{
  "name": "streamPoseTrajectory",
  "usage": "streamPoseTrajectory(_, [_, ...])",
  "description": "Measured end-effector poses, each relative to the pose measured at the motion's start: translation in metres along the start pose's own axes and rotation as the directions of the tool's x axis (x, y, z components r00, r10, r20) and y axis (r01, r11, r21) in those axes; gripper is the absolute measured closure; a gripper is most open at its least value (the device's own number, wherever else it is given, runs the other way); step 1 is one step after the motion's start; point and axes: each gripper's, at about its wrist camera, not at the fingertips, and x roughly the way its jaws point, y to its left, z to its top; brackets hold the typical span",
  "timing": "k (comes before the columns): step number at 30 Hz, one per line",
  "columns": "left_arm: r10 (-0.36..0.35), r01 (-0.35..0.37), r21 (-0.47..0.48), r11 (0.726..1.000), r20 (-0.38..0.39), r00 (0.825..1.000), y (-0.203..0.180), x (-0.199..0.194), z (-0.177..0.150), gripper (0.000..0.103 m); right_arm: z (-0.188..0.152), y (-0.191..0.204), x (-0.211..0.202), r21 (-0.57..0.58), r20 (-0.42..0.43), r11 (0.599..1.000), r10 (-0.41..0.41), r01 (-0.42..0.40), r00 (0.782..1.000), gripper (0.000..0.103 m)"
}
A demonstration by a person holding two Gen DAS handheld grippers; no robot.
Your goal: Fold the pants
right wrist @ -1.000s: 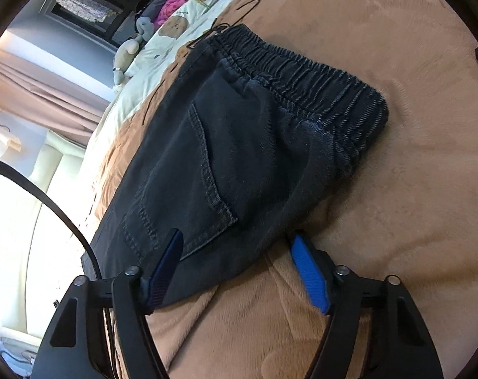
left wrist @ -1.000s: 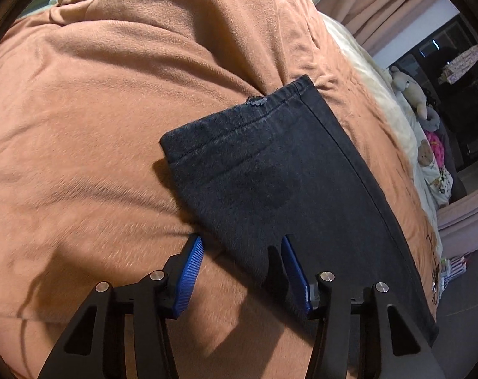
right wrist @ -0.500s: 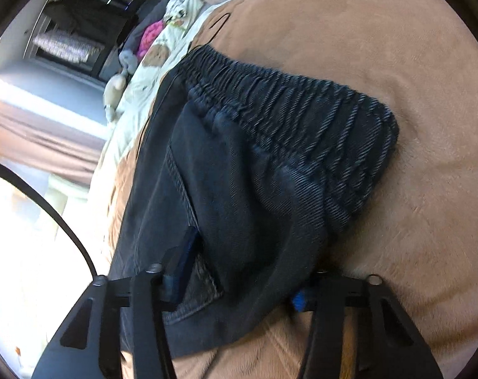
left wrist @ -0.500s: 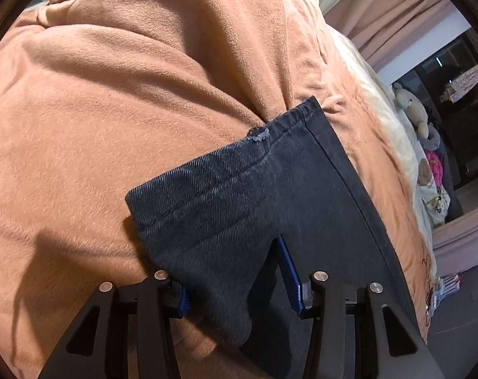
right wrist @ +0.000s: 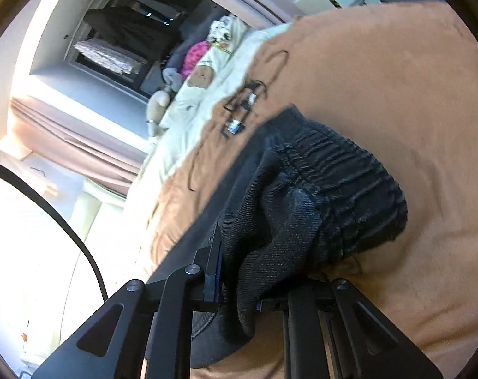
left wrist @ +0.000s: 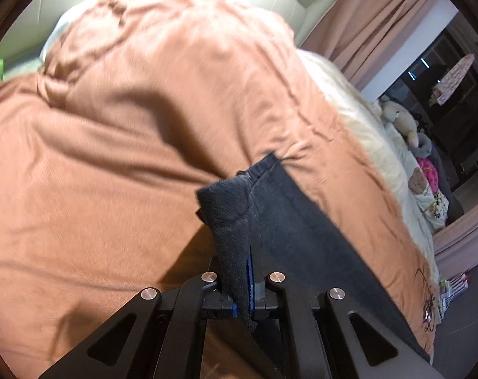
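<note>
Dark grey denim pants (left wrist: 289, 237) lie on a bed covered by an orange-brown blanket (left wrist: 112, 173). My left gripper (left wrist: 243, 284) is shut on the hem end of the pant leg, and the cloth bunches up between its blue pads. In the right wrist view the elastic waistband (right wrist: 343, 183) is lifted and bunched. My right gripper (right wrist: 236, 287) is shut on the waist end of the pants (right wrist: 270, 240). Both ends are raised off the blanket.
A cream sheet (left wrist: 374, 145) with stuffed toys (left wrist: 403, 120) runs along the bed's far side. Pink curtains (left wrist: 374, 25) and a dark wardrobe (right wrist: 128, 28) stand beyond. A black cord and small metal items (right wrist: 242, 107) lie on the blanket near the waistband.
Both grippers closed on the pants, the left on the leg hem and the right on the waist, and lifted the cloth off the blanket.
</note>
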Motion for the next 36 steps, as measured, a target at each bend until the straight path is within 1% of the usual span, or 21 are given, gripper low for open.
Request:
streamPoseTrajectory(2, [-0.008, 0.008, 0.020, 1.000, 0.018, 1.000, -0.009, -0.014, 0.006, 0.099, 0.001, 0.007, -0.007, -0.007, 0.004, 1.000, 0.006, -0.006, 1.000, 0.092])
streamPoseTrajectory(5, [-0.017, 0.017, 0.025, 1.000, 0.031, 0.999, -0.015, -0.031, 0.013, 0.099, -0.001, 0.014, -0.024, -0.012, 0.008, 1.000, 0.021, -0.021, 1.000, 0.092])
streamPoseTrajectory(9, [-0.016, 0.016, 0.006, 1.000, 0.041, 0.999, -0.007, -0.056, 0.015, 0.099, -0.003, 0.004, -0.037, -0.007, -0.001, 1.000, 0.020, -0.020, 1.000, 0.092])
streamPoseTrajectory(13, [-0.015, 0.015, 0.005, 1.000, 0.035, 0.999, 0.004, -0.085, 0.009, 0.099, -0.008, -0.003, -0.058, 0.006, -0.019, 1.000, 0.010, -0.009, 1.000, 0.092])
streamPoseTrajectory(18, [-0.011, 0.011, 0.014, 1.000, 0.020, 1.000, 0.019, -0.120, -0.011, 0.099, -0.014, -0.004, -0.085, 0.010, -0.034, 1.000, 0.001, -0.001, 0.999, 0.092])
streamPoseTrajectory(24, [-0.003, 0.003, 0.013, 1.000, 0.011, 1.000, 0.043, -0.157, -0.043, 0.099, -0.017, -0.002, -0.109, 0.007, -0.052, 1.000, -0.024, 0.024, 0.998, 0.092])
streamPoseTrajectory(29, [-0.011, 0.011, -0.022, 1.000, 0.000, 1.000, 0.073, -0.184, -0.071, 0.099, -0.024, 0.001, -0.132, 0.006, -0.062, 0.999, -0.038, 0.038, 0.997, 0.092])
streamPoseTrajectory(36, [-0.022, 0.021, -0.062, 0.998, -0.014, 1.000, 0.109, -0.209, -0.097, 0.099, -0.033, 0.001, -0.154, 0.011, -0.077, 0.998, -0.057, 0.058, 0.995, 0.092])
